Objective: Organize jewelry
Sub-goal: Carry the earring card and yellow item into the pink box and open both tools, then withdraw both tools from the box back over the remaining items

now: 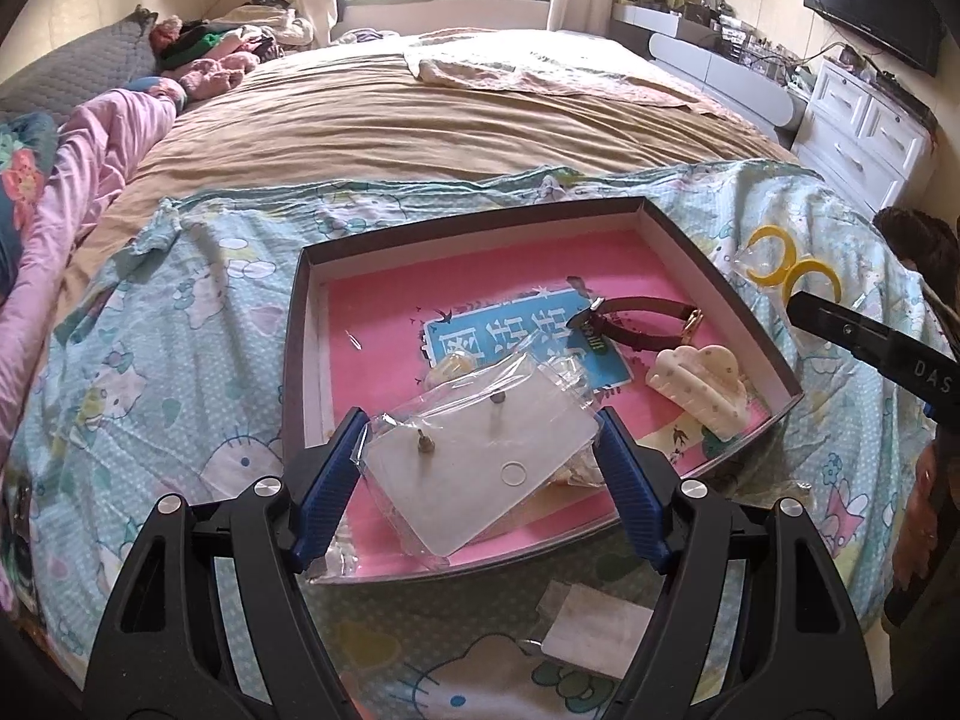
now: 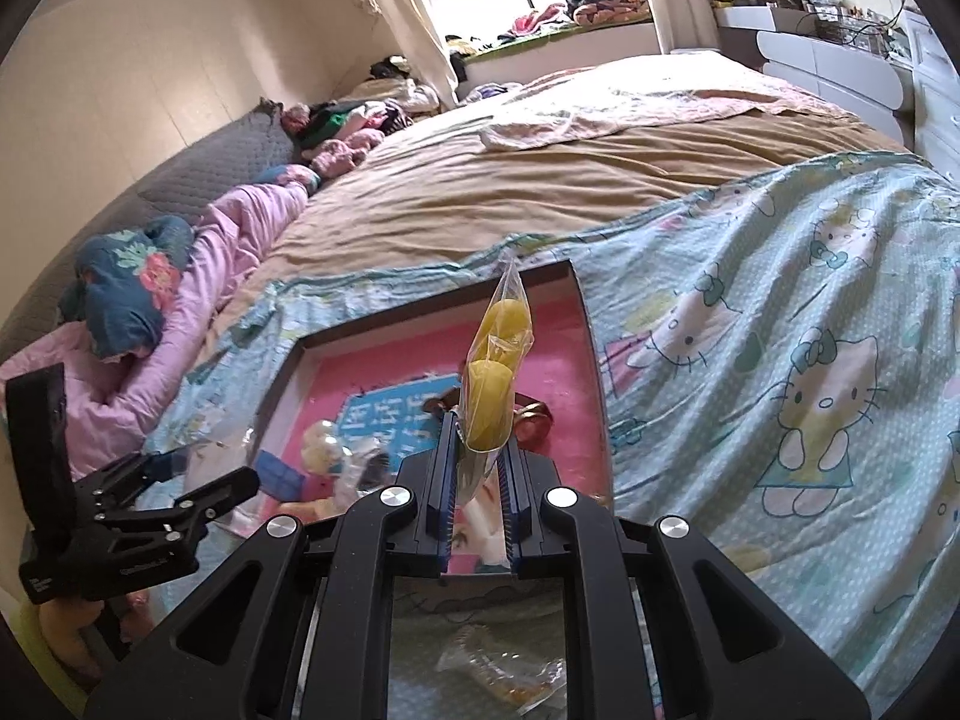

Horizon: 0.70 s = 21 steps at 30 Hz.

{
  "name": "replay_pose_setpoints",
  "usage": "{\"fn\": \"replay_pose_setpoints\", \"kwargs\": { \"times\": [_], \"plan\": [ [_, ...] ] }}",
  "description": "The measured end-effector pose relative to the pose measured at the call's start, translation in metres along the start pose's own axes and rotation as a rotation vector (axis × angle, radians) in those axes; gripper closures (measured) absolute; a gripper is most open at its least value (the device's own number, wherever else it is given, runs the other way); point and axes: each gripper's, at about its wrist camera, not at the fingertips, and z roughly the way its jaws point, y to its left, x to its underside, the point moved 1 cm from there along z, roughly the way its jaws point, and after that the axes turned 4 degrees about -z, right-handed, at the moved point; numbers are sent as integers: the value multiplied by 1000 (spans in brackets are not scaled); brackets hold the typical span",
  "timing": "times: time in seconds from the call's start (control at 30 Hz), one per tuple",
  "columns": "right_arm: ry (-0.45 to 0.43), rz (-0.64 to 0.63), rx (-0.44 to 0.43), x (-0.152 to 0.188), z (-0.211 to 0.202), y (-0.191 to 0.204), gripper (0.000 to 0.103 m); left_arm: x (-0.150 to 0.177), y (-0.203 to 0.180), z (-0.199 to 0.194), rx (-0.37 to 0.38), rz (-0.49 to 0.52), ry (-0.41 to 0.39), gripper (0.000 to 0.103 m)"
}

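Observation:
A shallow box with a pink floor [image 1: 372,324] lies on the Hello Kitty sheet. In it lie a brown-strap watch [image 1: 645,318], a cream hair claw [image 1: 702,387] and small clear bags. My left gripper [image 1: 483,450] is open, its blue fingers on either side of a clear bag with a white earring card [image 1: 480,474] over the box's near part. My right gripper [image 2: 477,468] is shut on a clear bag of yellow hoop earrings [image 2: 498,360], held upright above the box [image 2: 558,420]. The same yellow hoops show in the left wrist view [image 1: 786,270].
A white card in a bag [image 1: 594,624] lies on the sheet in front of the box. Another small clear bag [image 2: 504,672] lies under my right gripper. Bedding and pillows lie to the left; a white dresser [image 1: 864,126] stands to the right.

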Motion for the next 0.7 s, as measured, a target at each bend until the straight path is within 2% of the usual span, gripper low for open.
{"fn": "replay_pose_setpoints", "kwargs": {
  "times": [0.43, 0.5, 0.63, 0.7],
  "plan": [
    [41, 15, 19, 3, 14, -5, 89, 2, 3, 14, 5, -4, 29, 34],
    [39, 19, 15, 2, 13, -4, 77, 1, 3, 14, 3, -5, 29, 32],
    [20, 21, 13, 1, 6, -2, 63, 0, 4, 14, -2, -5, 26, 30],
    [8, 26, 8, 0, 0, -1, 52, 0, 5, 13, -2, -7, 23, 28]
  ]
}}
